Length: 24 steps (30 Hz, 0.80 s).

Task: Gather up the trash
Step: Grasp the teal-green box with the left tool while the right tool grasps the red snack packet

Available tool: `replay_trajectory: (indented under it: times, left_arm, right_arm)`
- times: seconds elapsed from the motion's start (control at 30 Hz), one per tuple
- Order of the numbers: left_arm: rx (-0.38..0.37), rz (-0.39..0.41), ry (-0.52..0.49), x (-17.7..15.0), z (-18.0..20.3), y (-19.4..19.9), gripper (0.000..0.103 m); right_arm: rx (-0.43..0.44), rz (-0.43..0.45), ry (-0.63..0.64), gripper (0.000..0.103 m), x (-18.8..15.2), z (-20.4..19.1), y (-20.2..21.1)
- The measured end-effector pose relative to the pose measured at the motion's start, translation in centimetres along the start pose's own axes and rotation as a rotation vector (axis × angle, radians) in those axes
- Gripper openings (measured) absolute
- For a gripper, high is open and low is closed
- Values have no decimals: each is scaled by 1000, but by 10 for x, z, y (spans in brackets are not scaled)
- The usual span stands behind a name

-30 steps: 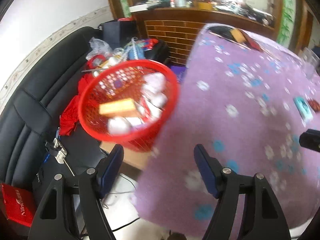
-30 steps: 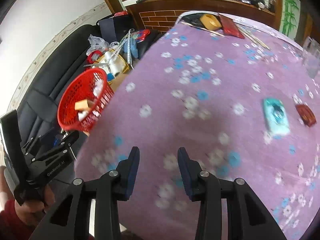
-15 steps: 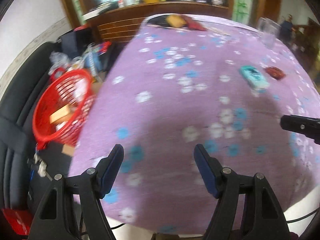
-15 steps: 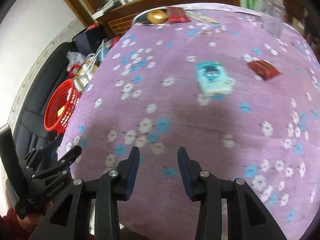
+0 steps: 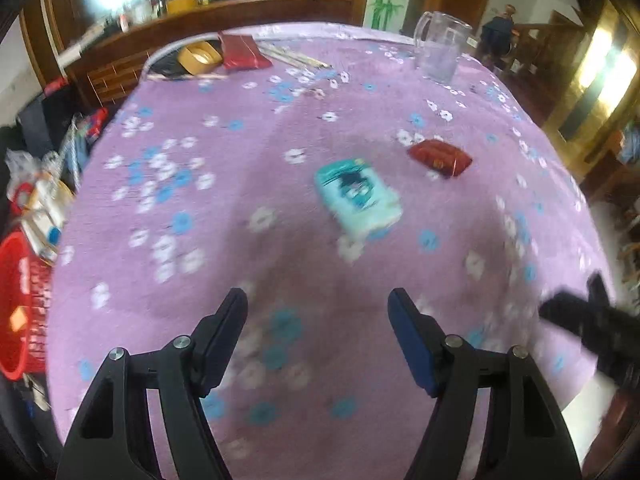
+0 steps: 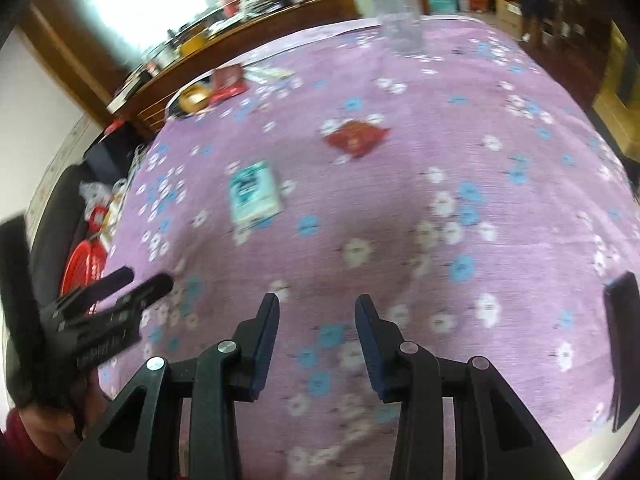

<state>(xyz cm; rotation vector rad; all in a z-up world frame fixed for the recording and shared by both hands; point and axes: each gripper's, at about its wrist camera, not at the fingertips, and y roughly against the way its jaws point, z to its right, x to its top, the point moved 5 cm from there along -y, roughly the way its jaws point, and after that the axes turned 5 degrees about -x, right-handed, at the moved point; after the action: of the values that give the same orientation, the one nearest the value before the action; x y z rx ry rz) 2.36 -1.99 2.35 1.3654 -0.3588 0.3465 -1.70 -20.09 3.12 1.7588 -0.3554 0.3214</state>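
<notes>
A teal tissue pack (image 5: 357, 198) lies on the purple flowered tablecloth (image 5: 224, 216), with a small red wrapper (image 5: 439, 158) to its right. Both also show in the right wrist view, the pack (image 6: 254, 195) left of centre and the wrapper (image 6: 355, 138) beyond it. My left gripper (image 5: 318, 312) is open and empty above the near table, short of the pack. My right gripper (image 6: 317, 314) is open and empty over the near table. The red basket (image 5: 18, 304) with trash sits off the table's left edge.
A clear glass pitcher (image 5: 440, 50) stands at the far side of the table. A yellow tape roll (image 5: 199, 56), a red packet (image 5: 244, 52) and chopsticks (image 5: 296, 58) lie at the far edge. A black sofa with clutter (image 6: 96, 200) is left of the table.
Both grippers have swung right, away from the red basket and towards the table's middle. The tissue pack and red wrapper are now nearer and more central. Both grippers stay open.
</notes>
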Motion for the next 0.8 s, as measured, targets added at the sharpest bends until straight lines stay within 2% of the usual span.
replay_trajectory:
  times: [0.07, 0.2, 0.37, 0.47, 0.6, 0.67, 0.8]
  left_arm:
    - [-18, -24, 37, 15, 7, -16, 71]
    - [-8, -79, 85, 39, 17, -54, 71]
    - [50, -96, 117, 61, 16, -87, 71]
    - [58, -111, 123, 65, 14, -104, 71]
    - [26, -98, 112, 66, 12, -106, 70]
    - [-2, -92, 83, 65, 12, -104, 61]
    - [-22, -85, 48, 60, 11, -100, 59]
  right_arm:
    - [-12, 4, -22, 42, 5, 13, 1]
    - [-34, 16, -40, 42, 21, 32, 4]
    - [-49, 37, -52, 42, 38, 47, 10]
    - [-48, 33, -47, 42, 45, 48, 9]
    - [-30, 31, -22, 42, 61, 44, 4]
    - [-13, 31, -2, 43, 73, 40, -1]
    - [3, 12, 64, 48, 101, 29, -22]
